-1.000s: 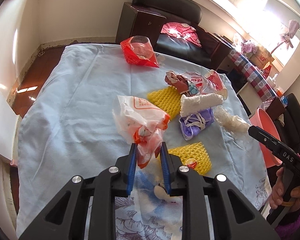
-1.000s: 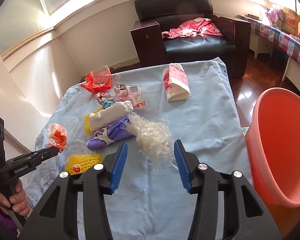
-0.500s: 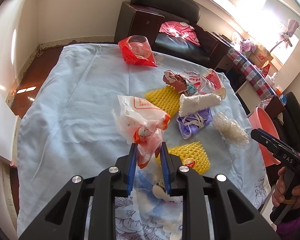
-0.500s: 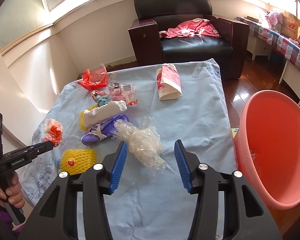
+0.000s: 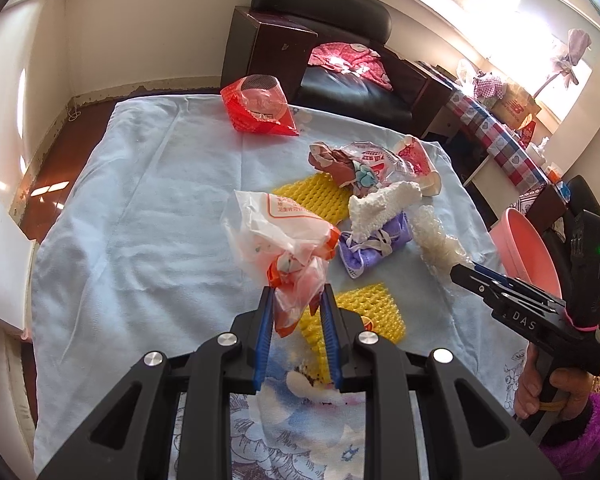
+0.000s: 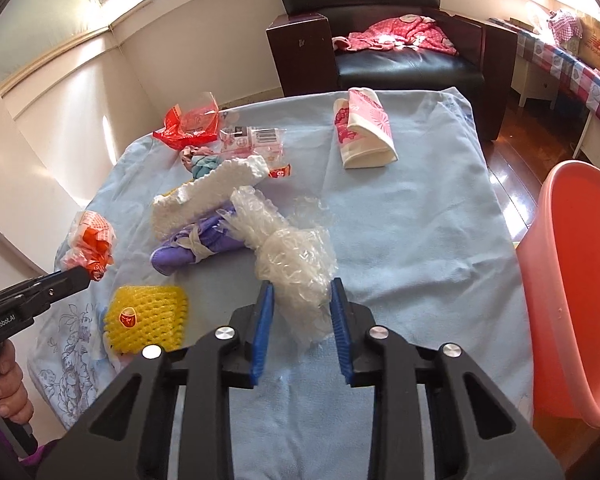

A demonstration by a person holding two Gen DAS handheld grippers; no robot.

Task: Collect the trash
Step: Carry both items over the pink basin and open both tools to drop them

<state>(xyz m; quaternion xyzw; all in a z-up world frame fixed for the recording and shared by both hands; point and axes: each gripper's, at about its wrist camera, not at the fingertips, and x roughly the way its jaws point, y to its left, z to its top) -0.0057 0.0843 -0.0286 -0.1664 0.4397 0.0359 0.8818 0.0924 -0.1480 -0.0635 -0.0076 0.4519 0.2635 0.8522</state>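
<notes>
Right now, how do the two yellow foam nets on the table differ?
The near yellow foam net has a red sticker and lies alone beside the left hand-held gripper. The far yellow foam net shows no sticker and lies partly under other trash. Both are yellow mesh lying flat on the blue cloth.

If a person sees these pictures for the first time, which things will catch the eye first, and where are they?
First the eye meets the left gripper shut on a crumpled white and orange plastic bag, held above the light blue tablecloth. Next, the right gripper has closed on a clear crinkled bubble wrap bundle near the cloth's middle. Beyond the table's right edge stands a big salmon-pink plastic basin.
</notes>
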